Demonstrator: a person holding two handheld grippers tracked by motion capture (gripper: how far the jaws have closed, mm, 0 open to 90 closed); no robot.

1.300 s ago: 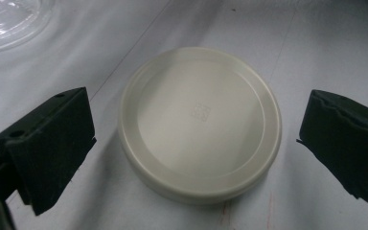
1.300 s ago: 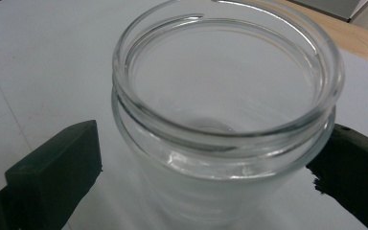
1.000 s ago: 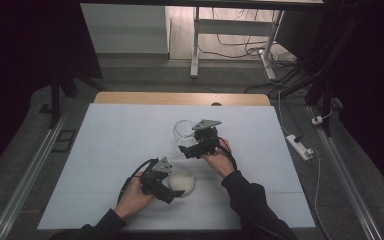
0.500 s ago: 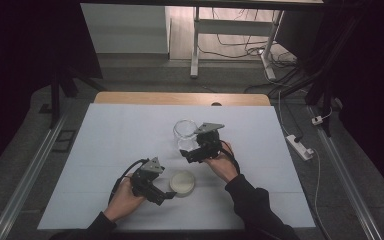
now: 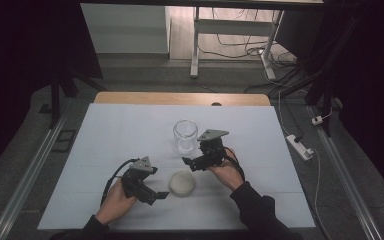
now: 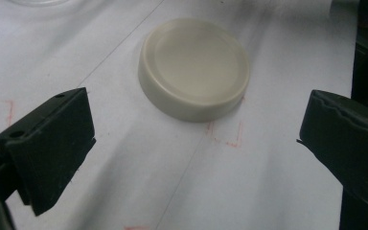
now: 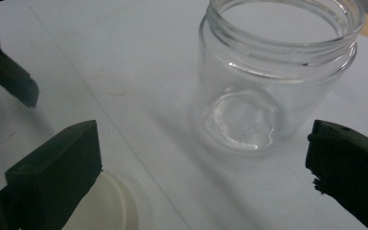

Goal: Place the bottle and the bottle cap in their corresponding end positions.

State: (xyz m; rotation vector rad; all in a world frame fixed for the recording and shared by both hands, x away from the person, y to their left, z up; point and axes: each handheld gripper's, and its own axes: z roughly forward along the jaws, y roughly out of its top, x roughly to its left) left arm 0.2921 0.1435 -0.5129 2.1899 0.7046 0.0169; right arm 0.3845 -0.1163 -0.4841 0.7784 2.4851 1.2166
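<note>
Desk [image 5: 105, 135]: glass jar [image 5: 185, 136] standing upright, lidless; cream lid [image 5: 182, 183] lying at its 6 o'clock. Left gripper [image 5: 159, 195] and right gripper [image 5: 188, 163] hovering, fingers spread, gripping nothing.

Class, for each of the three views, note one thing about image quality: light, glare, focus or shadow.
High view: the white table is brightly lit while the surroundings fall into darkness. Left gripper view: the cream lid is fairly sharp, and the near fingers look soft. Right gripper view: the glass jar shows bright glints at its base, and the picture is slightly hazy.
</note>
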